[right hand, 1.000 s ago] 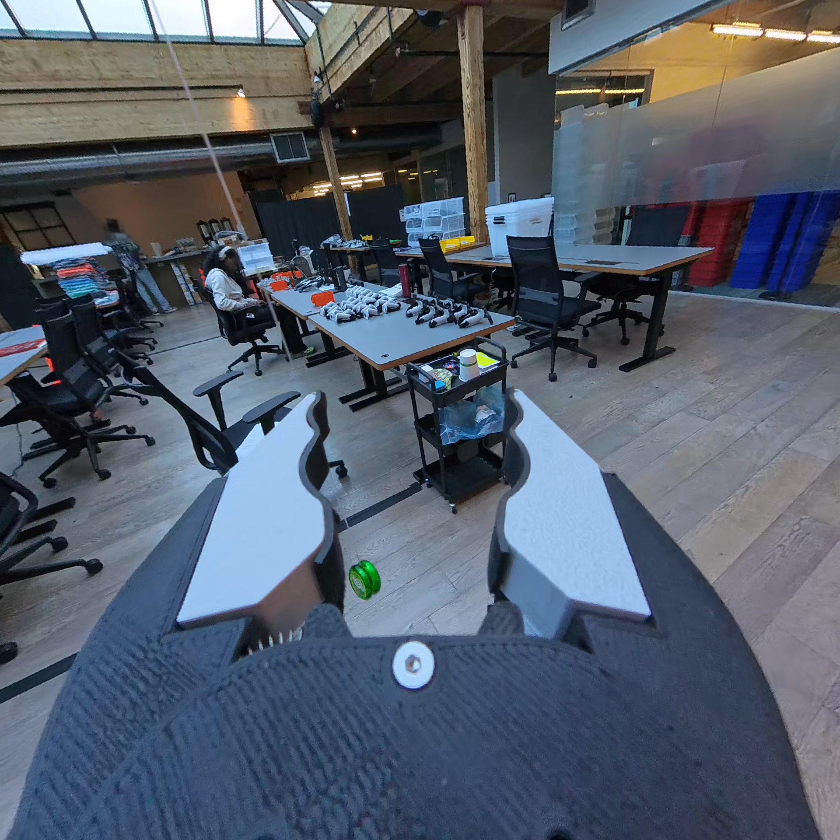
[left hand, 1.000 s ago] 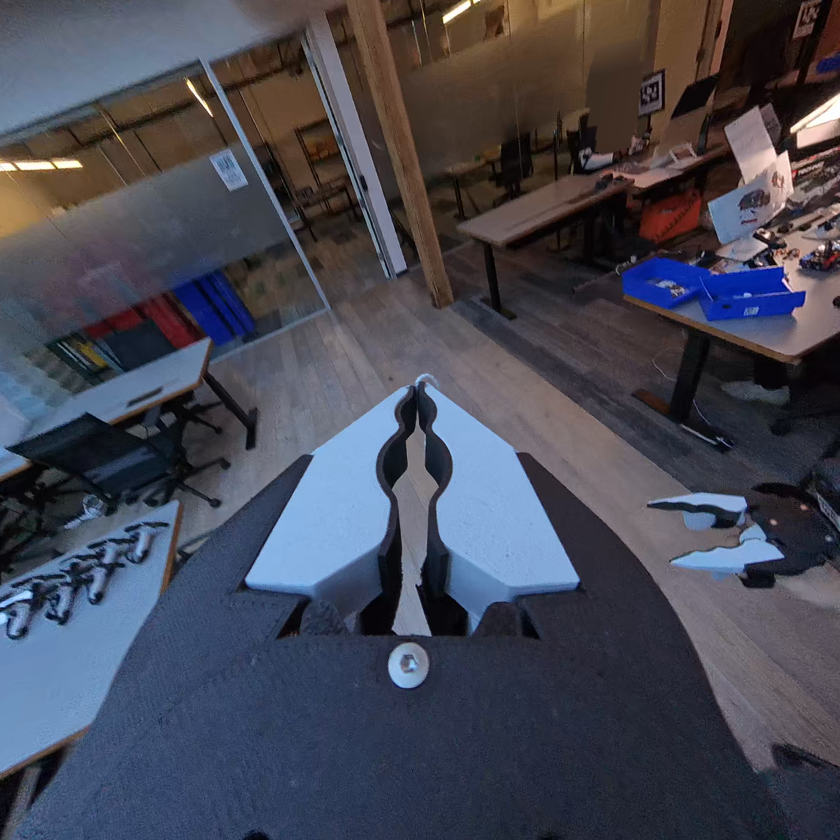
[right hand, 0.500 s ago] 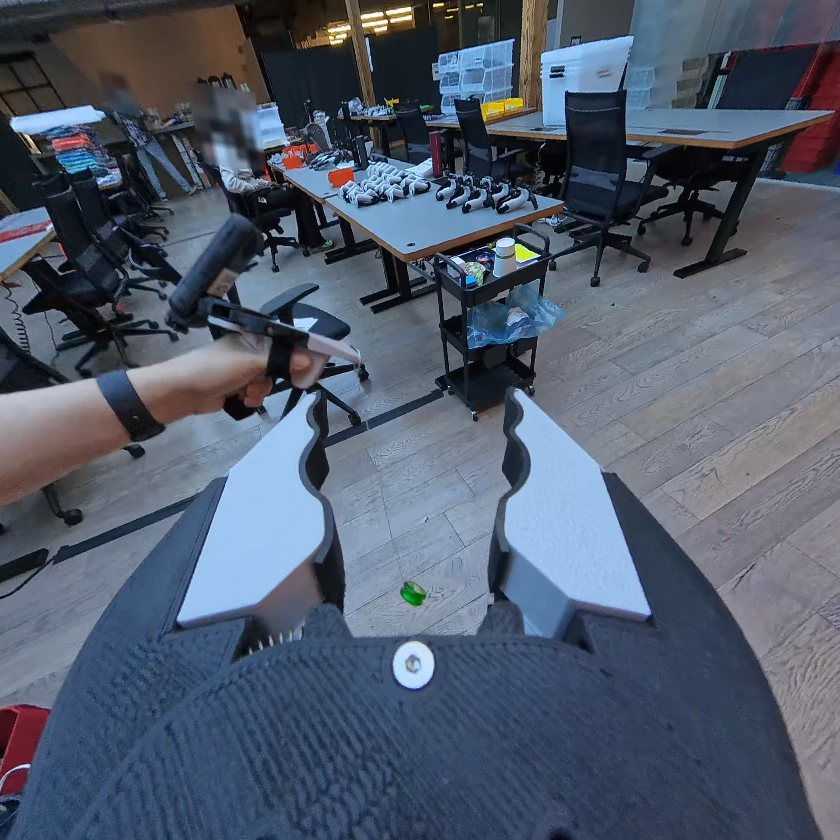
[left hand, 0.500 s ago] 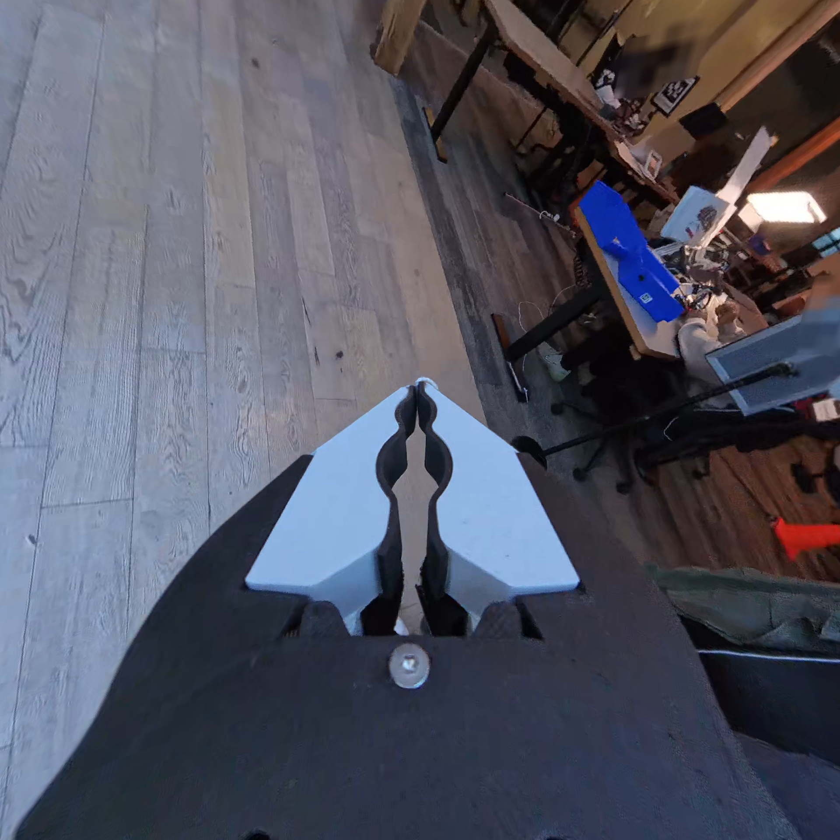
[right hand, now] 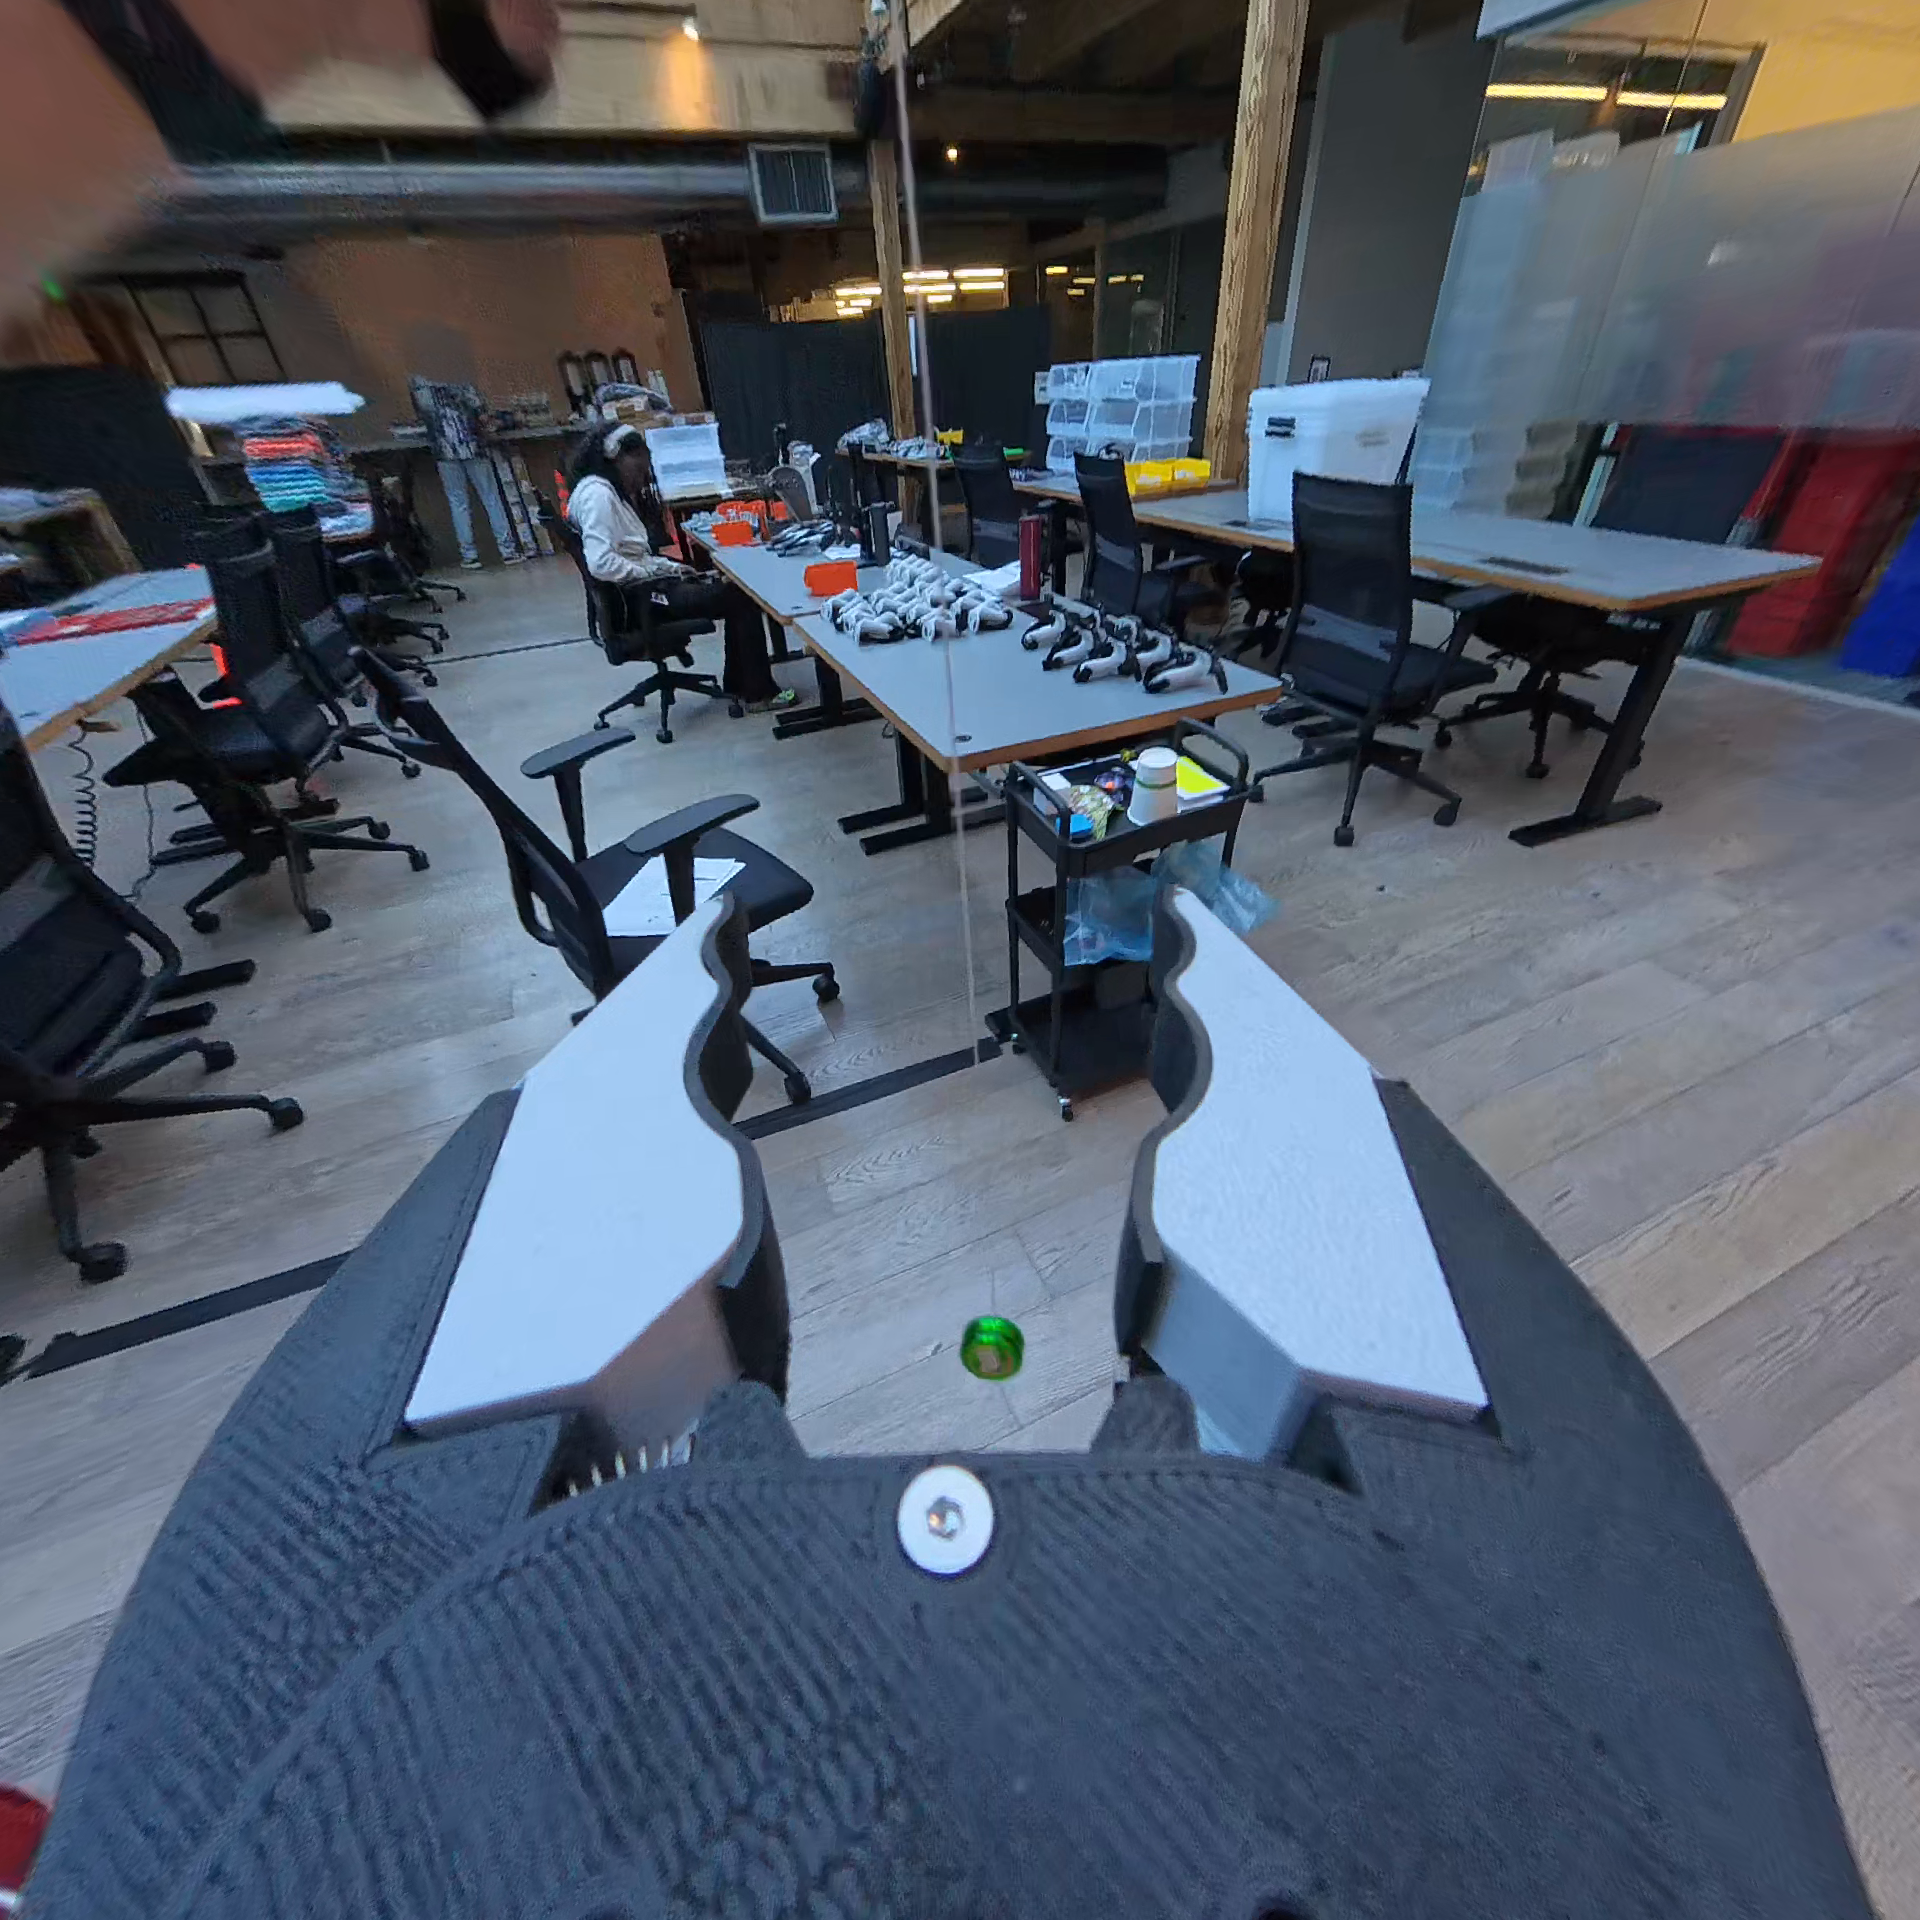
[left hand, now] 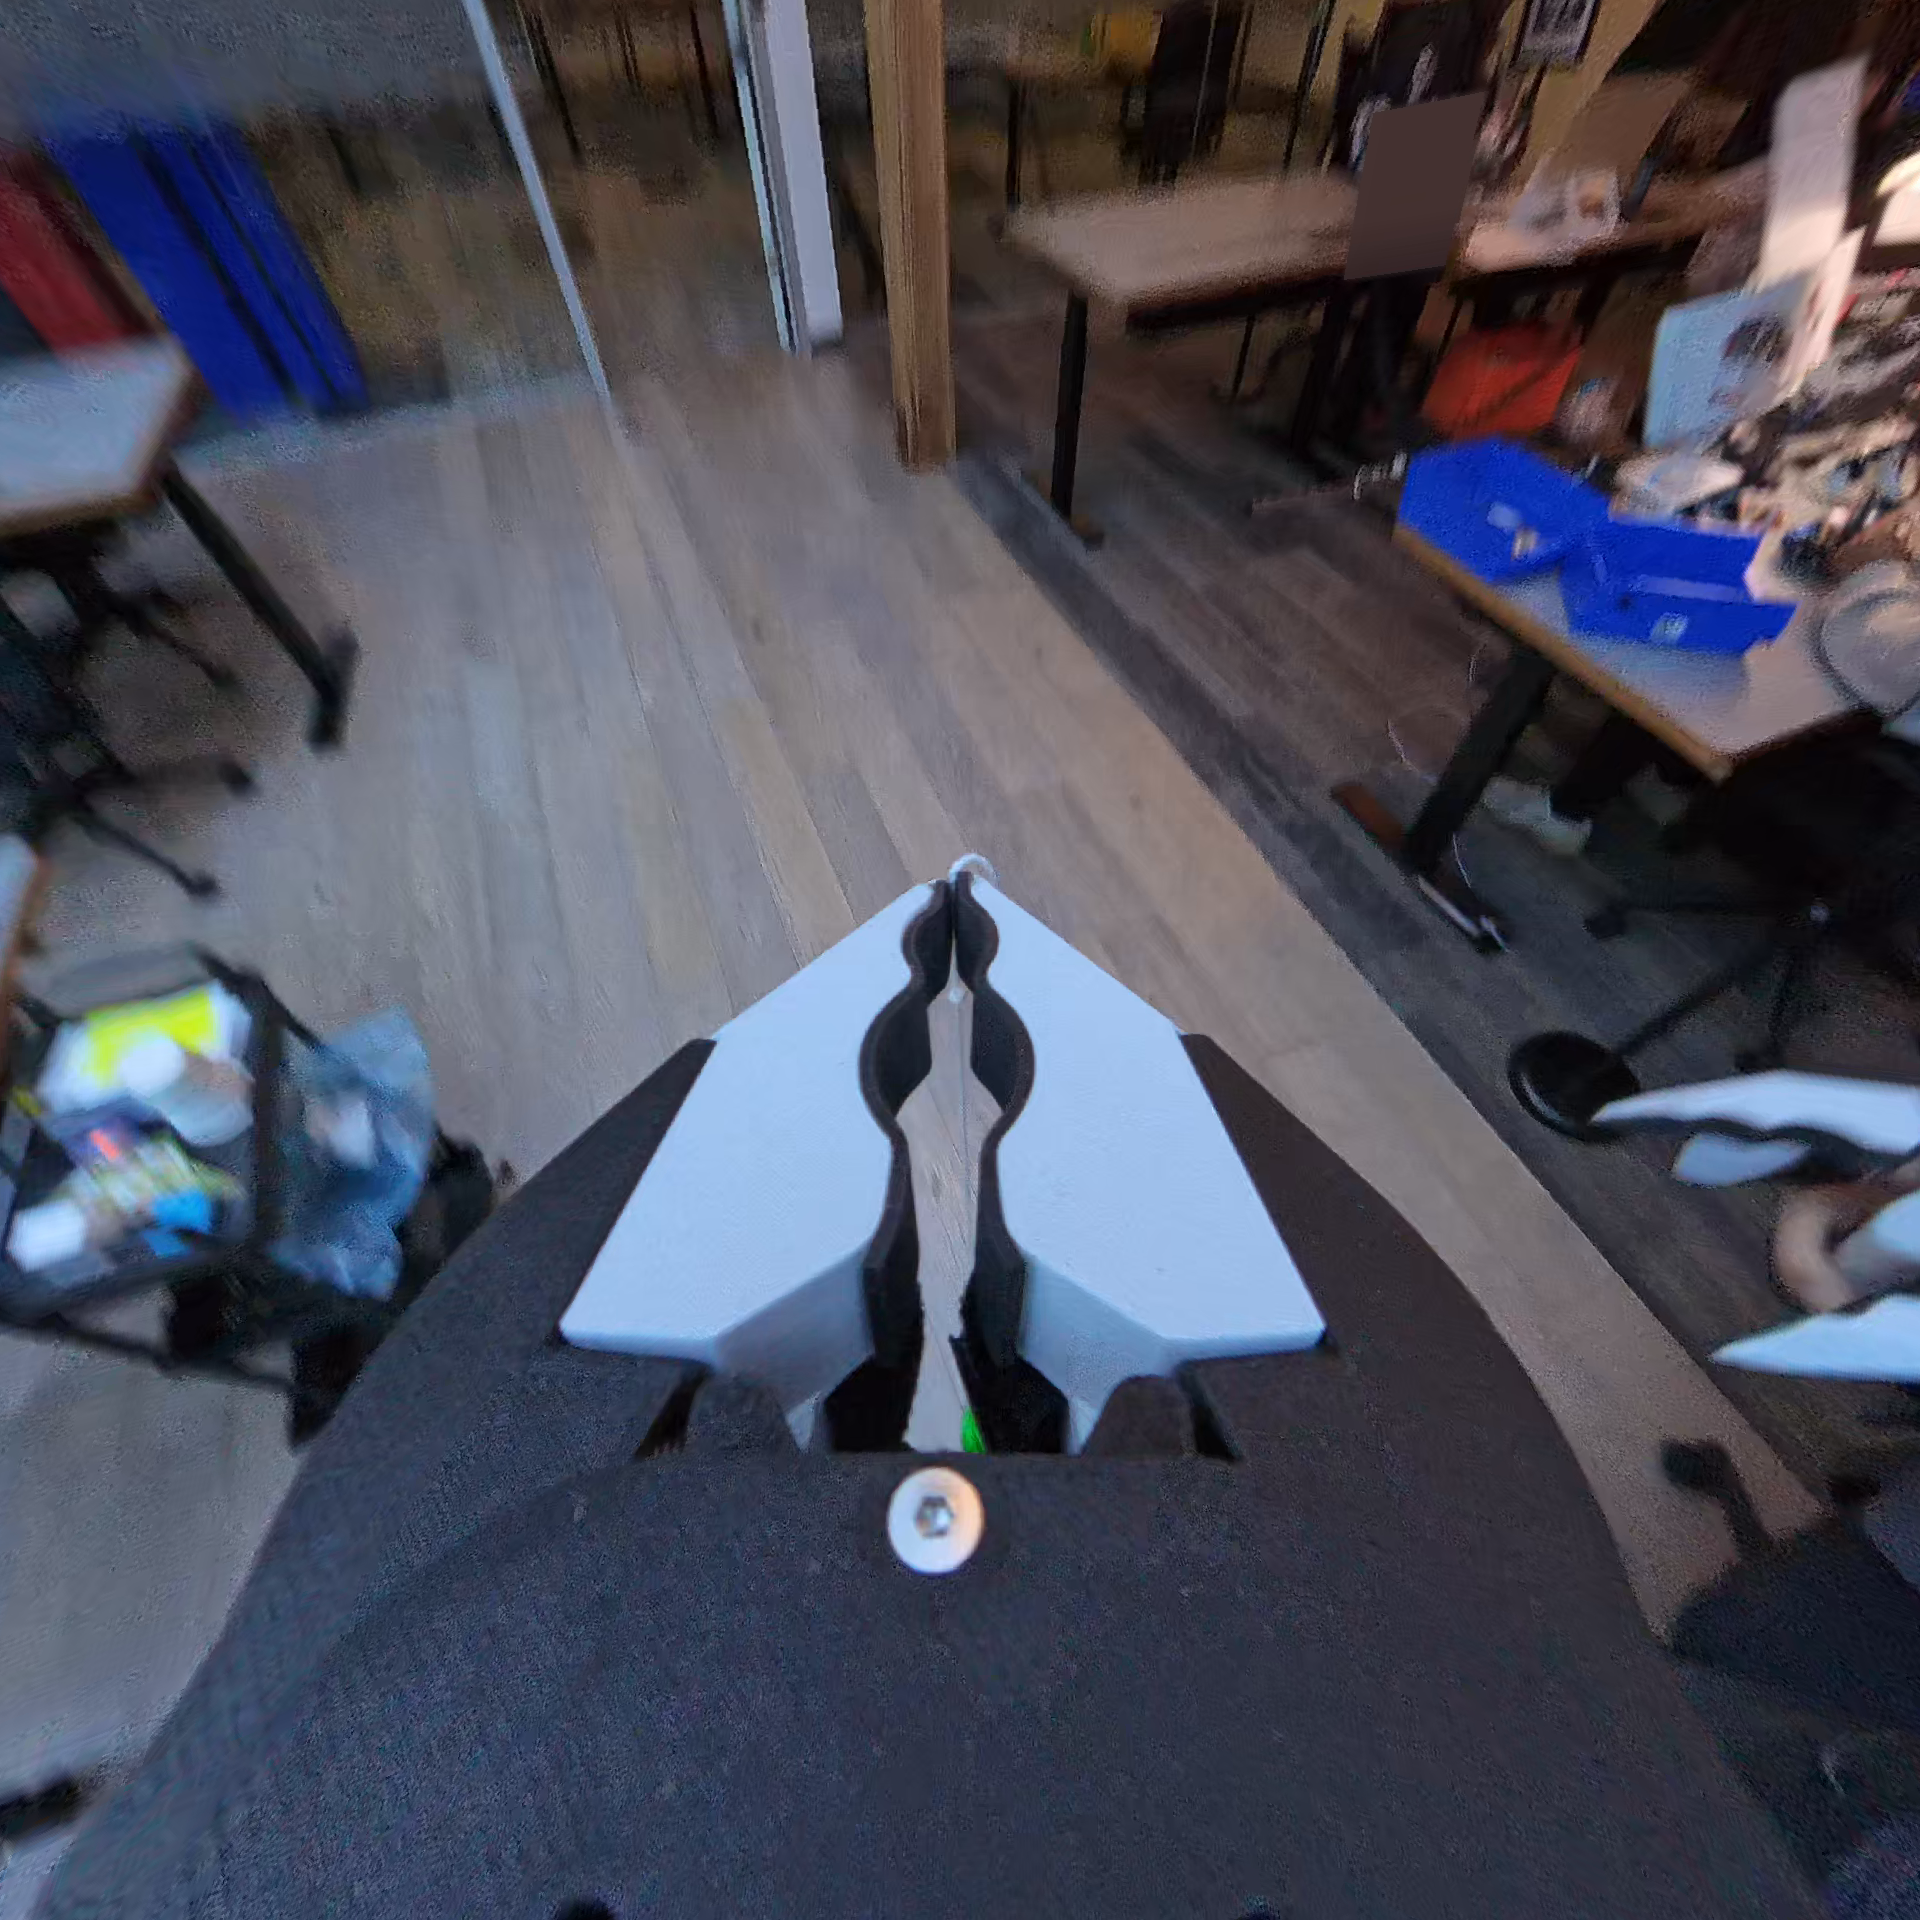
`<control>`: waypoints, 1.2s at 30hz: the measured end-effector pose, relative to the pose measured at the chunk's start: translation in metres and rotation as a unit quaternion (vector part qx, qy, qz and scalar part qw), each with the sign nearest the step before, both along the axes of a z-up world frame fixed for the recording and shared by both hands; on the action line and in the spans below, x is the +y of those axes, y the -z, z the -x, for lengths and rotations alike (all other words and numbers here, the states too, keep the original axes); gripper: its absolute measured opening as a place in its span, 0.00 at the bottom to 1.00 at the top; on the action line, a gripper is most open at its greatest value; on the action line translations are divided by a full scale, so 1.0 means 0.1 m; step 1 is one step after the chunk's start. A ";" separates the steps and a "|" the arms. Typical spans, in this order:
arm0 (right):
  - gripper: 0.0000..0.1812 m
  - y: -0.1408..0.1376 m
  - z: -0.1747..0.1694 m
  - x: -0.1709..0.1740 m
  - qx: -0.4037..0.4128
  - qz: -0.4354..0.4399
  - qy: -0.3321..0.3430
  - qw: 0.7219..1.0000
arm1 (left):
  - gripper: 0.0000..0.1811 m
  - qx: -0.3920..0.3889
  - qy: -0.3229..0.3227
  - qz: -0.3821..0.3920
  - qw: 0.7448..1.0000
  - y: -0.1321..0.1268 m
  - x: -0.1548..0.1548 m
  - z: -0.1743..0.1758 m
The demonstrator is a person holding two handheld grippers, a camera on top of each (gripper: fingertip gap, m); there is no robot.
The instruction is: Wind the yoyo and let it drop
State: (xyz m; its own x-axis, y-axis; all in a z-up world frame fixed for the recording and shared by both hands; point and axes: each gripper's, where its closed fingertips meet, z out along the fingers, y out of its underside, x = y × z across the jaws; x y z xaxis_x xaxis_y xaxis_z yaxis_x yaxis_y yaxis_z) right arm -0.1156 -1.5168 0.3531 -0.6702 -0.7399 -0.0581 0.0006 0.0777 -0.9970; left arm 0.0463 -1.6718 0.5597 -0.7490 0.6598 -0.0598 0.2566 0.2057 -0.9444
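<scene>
An open-plan workshop office: long desks point(right hand: 1039, 696) with black swivel chairs point(right hand: 644, 883), wooden posts point(right hand: 1252, 239), glass partitions point(right hand: 1662, 312), storage bins point(left hand: 1579, 540), plank floor point(left hand: 675, 675).

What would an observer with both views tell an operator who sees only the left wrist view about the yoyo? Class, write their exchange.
Operator: My left gripper is pinching the string. Where is the yoyo?
Observer: The green yoyo hangs at the string's end, low over the wooden floor.
Operator: Is the right gripper holding anything?
Observer: No. The right gripper is open and empty, and the string passes beyond its fingers.
</scene>
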 end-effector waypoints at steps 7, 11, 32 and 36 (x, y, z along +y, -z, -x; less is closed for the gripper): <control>0.41 -0.45 0.20 0.01 -0.054 0.049 0.019 0.997 | 0.00 0.022 0.046 0.247 0.968 -3.68 1.78 0.56; 0.41 -0.24 0.17 -0.07 -0.065 0.016 0.010 0.998 | 0.00 -0.018 0.021 0.238 0.971 -3.58 1.73 0.52; 0.41 1.45 0.02 0.15 0.024 -0.170 -0.028 0.985 | 0.00 0.110 0.048 -0.185 0.975 2.02 -0.01 0.11; 0.41 1.49 -0.05 0.17 0.015 -0.178 -0.033 0.983 | 0.00 0.104 0.066 -0.164 0.979 1.81 0.08 0.20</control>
